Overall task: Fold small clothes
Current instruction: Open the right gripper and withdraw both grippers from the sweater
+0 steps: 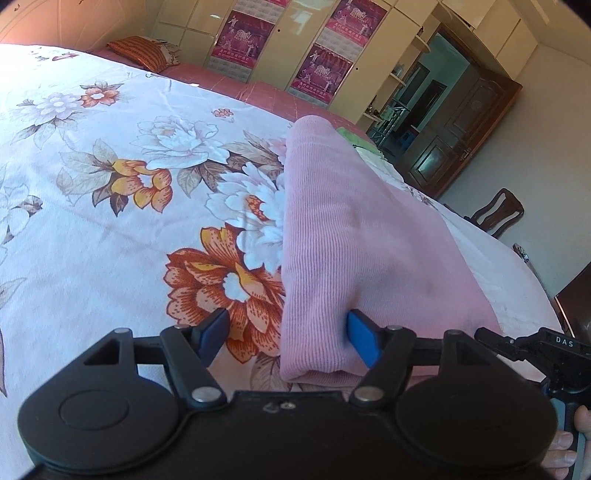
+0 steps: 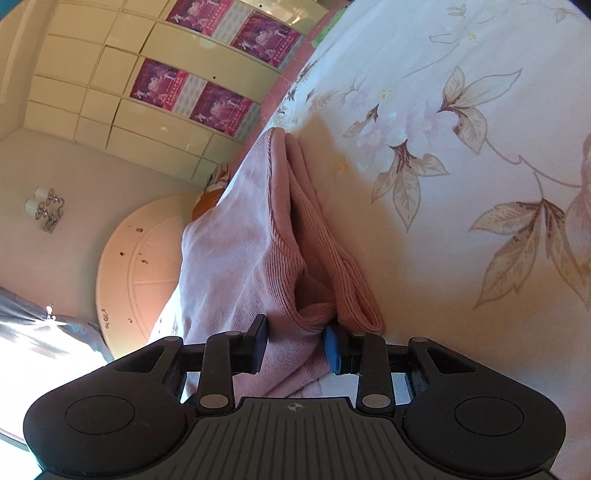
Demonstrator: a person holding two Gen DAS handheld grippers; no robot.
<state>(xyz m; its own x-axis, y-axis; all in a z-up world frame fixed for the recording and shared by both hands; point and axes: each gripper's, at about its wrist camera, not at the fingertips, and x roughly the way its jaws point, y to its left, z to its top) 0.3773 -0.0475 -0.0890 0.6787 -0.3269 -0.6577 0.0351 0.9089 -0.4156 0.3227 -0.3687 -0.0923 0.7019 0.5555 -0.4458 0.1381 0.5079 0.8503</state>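
The left hand-held gripper (image 1: 286, 334) pointed down over the bed with its jaws standing wide; the near folded edge of the pink ribbed knit garment (image 1: 354, 236) lay between them, the right blue pad against the cloth and the left pad apart from it, over the sheet. The right hand-held gripper (image 2: 295, 341) was rolled onto its side, so that the bed ran up the right of its view, and its jaws stood partly closed, clamping a bunched corner of the pink garment (image 2: 258, 236), whose layers hung in folds ahead of the fingers. In the left wrist view the right hand-held gripper (image 1: 532, 343) and a person's fingertips (image 1: 567, 443) showed at the lower right edge. The garment lay in a long strip on the white bedsheet printed with orange and white flowers (image 1: 110, 206). Behind the bed stood cream cupboards carrying magenta posters (image 1: 242, 35), a dark wooden door (image 1: 465, 136) and a dark wooden chair (image 1: 498, 212).
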